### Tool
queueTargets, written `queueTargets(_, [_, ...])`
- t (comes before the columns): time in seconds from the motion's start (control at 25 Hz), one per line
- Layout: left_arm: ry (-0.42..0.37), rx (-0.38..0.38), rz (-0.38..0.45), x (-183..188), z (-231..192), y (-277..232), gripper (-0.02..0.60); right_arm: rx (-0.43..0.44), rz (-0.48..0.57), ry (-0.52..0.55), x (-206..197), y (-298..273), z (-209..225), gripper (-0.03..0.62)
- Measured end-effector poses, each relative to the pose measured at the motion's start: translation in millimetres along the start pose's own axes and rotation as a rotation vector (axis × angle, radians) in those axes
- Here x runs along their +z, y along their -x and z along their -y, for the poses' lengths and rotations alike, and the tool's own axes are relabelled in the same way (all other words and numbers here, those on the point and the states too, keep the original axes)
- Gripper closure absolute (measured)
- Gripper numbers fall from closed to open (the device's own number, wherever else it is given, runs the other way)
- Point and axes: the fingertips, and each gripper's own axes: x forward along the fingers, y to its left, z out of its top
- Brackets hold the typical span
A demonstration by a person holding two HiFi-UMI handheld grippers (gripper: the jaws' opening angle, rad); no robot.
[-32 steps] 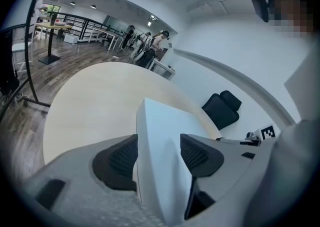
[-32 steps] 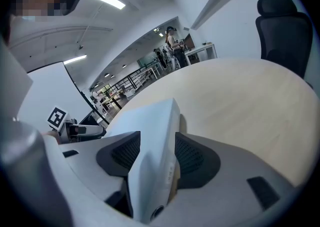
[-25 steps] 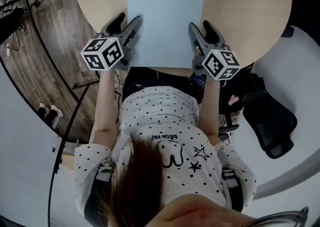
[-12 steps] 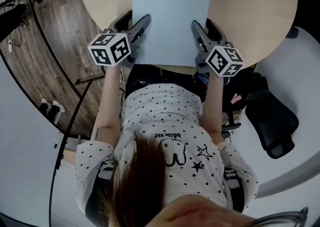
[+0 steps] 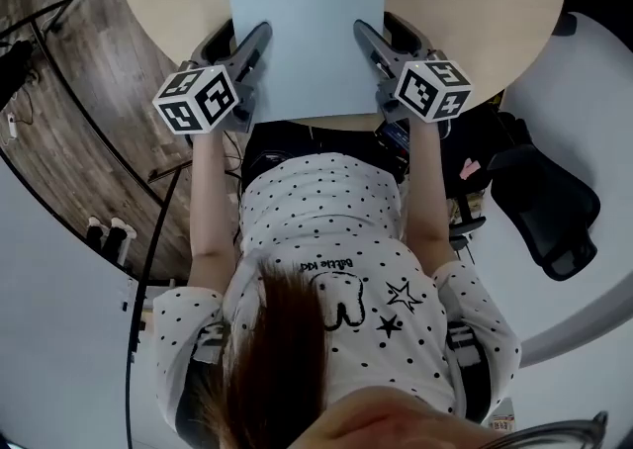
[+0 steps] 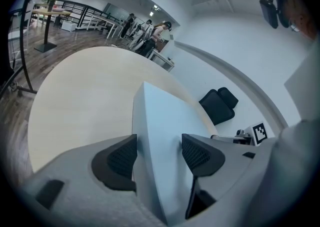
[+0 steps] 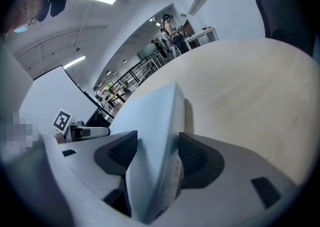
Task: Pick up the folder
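Left gripper and right gripper pinch the folder.

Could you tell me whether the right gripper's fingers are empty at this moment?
No, the right gripper view shows the edge of the pale blue folder standing between the fingers of the right gripper.

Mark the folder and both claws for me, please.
folder (image 5: 307,22), head view, middle of its blue cover.
left claw (image 5: 244,35), head view, midway between its fingertips.
right claw (image 5: 379,24), head view, midway between its fingertips.
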Motion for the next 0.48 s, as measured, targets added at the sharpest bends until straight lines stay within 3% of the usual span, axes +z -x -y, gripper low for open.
queueTargets(0.48, [-0.01, 0.014, -0.011, 0.8, -0.8, 0.1, 0.301, 0.044, -0.007, 0.014, 0.5, -3.2, -1.1, 0.332])
